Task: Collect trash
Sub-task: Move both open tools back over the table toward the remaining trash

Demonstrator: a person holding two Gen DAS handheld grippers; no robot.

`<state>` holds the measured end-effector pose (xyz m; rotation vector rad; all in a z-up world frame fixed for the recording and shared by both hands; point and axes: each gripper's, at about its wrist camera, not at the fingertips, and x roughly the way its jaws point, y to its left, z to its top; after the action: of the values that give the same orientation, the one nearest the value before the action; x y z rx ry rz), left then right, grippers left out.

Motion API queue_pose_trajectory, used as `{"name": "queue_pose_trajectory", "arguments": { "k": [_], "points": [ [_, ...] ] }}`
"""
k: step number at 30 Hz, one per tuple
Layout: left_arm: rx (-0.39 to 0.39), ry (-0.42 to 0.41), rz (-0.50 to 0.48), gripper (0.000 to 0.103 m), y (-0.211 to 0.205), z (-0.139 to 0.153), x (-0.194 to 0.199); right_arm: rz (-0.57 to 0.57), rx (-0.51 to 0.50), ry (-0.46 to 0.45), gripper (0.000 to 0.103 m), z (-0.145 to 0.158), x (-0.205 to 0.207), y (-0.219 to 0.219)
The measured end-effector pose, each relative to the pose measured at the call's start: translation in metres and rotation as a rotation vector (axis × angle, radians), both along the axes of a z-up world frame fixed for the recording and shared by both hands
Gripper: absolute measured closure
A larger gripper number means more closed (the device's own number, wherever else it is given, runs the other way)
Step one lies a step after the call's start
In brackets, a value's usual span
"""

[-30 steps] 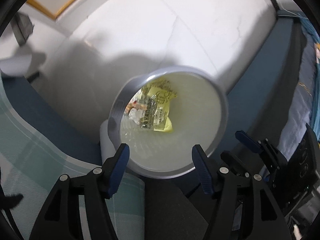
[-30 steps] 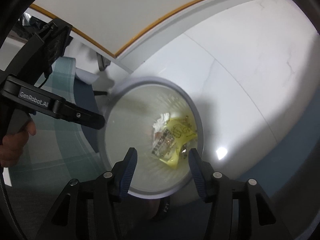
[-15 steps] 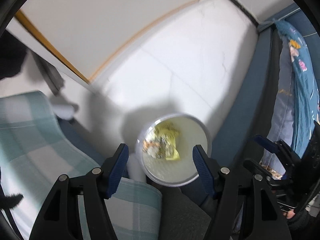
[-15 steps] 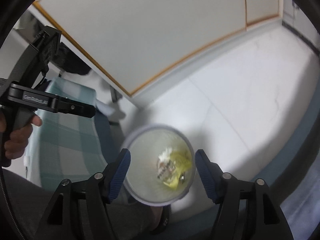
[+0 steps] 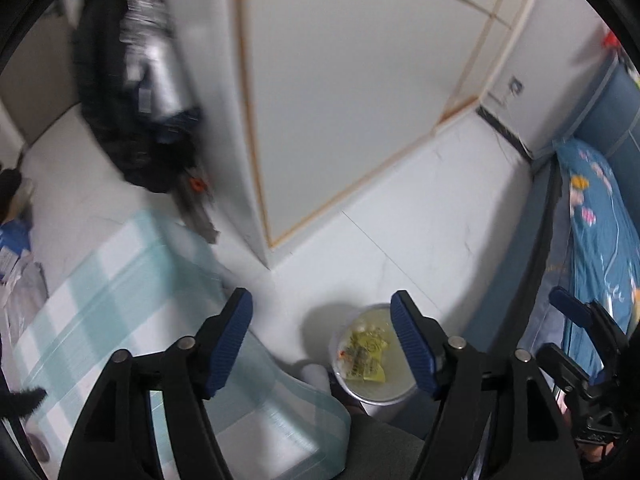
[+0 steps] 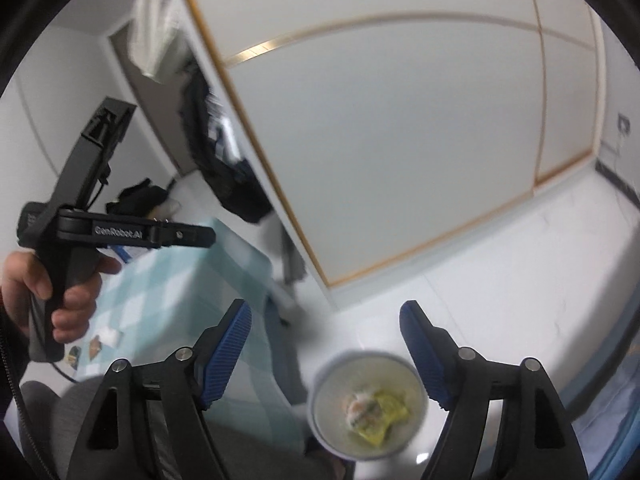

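— Two grippers, both empty. The left gripper (image 5: 321, 338) has its fingers (image 5: 230, 342) spread with nothing between them, and they have just been opening. What is on the left side of the scene?

— A desk (image 6: 176, 288) under a pale green checked cloth. At its near left edge, beside the hand (image 6: 52, 292), lie a few small scraps (image 6: 96, 342); they look like torn wrappers and a bit of white paper, though they are too small to be sure.

— How would those handle?

— Light, thin and limp, I would judge. Pinch one at a raised edge or corner; flat film may slide on the cloth.

— And to the right?

— The round grey waste bin (image 5: 374, 350) stands on the white floor (image 5: 420, 220) just beside the desk. It holds a crumpled yellow wrapper (image 5: 366, 354) and some clear film.

— The right gripper (image 6: 326, 346)?

— Also spread wide and empty, having just been opening, with the bin seen below it.
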<state>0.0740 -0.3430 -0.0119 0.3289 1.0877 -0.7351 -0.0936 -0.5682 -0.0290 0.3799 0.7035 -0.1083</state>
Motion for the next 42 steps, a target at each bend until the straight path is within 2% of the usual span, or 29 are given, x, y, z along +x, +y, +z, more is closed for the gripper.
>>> {"name": "queue_pose_trajectory", "arguments": {
  "k": [6, 11, 19, 31, 42],
  "points": [
    [-0.081, -0.078, 0.121, 0.026, 0.057, 0.032, 0.004, 0.069, -0.056, -0.122, 0.02, 0.047, 0.005, 0.044],
    [-0.149, -0.136, 0.24, 0.02, 0.116, 0.047, 0.002, 0.136, -0.105, -0.203, 0.016, 0.075, 0.01, 0.082],
    [-0.173, -0.274, 0.451, 0.019, 0.205, 0.065, -0.009, 0.262, -0.164, -0.307, 0.006, 0.105, 0.022, 0.146],
    [-0.23, -0.421, 0.677, 0.005, 0.286, 0.066, -0.017, 0.446, -0.196, -0.352, 0.003, 0.107, 0.054, 0.244],
    [-0.247, -0.442, 0.85, 0.002, 0.361, 0.037, -0.012, 0.579, -0.241, -0.326, 0.0, 0.09, 0.089, 0.321]
  ]
}}
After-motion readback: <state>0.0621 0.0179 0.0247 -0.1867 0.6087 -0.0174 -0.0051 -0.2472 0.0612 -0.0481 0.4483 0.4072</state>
